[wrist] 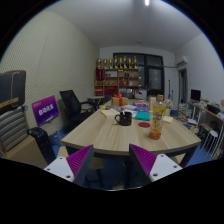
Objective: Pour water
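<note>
My gripper (pixel 112 160) is open and empty, its two purple-padded fingers (pixel 78 160) spread wide and held well short of a large wooden table (pixel 100 135). On the table, far beyond the fingers, stands a dark kettle or mug (pixel 124 118) near the middle. To its right stand an orange cup (pixel 155 130) and a taller yellowish bottle (pixel 157 108). Nothing is between the fingers.
Black office chairs (pixel 70 103) stand left of the table, and another chair (pixel 42 145) sits close at the near left corner. A purple sign (pixel 45 110) leans at the left wall. Shelves with goods (pixel 120 75) line the back wall. More clutter sits at the table's right end (pixel 185 118).
</note>
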A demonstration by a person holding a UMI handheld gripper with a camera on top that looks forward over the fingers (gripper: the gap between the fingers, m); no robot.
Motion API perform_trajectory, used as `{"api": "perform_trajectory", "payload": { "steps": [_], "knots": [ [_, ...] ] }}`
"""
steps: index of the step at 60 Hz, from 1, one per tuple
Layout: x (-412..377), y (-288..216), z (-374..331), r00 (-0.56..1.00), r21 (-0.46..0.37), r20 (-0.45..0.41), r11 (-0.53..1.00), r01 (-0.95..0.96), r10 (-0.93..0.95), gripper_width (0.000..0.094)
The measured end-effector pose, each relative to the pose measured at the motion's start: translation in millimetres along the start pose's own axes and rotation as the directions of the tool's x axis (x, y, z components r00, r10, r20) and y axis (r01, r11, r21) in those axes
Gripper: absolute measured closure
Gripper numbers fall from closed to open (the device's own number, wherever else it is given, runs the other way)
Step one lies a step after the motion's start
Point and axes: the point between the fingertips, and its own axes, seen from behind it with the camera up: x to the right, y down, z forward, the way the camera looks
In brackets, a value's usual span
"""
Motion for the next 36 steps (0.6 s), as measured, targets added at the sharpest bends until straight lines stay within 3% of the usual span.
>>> {"api": "perform_trajectory", "payload": {
  "steps": [9, 19, 36],
  "knots": [
    [24.2, -4.6, 16.9, 1.0, 0.031, -0.009, 0.999, -0.018, 0.018, 0.0126],
    [80.5, -31.4, 37.4, 0.998, 0.126, -0.063, 0.992, 0.012, -0.004, 0.0125],
    [199.9, -49.4, 151.5, 0.987, 0.181, -0.116, 0.98, -0.088, 0.11, 0.0108]
  ]
}}
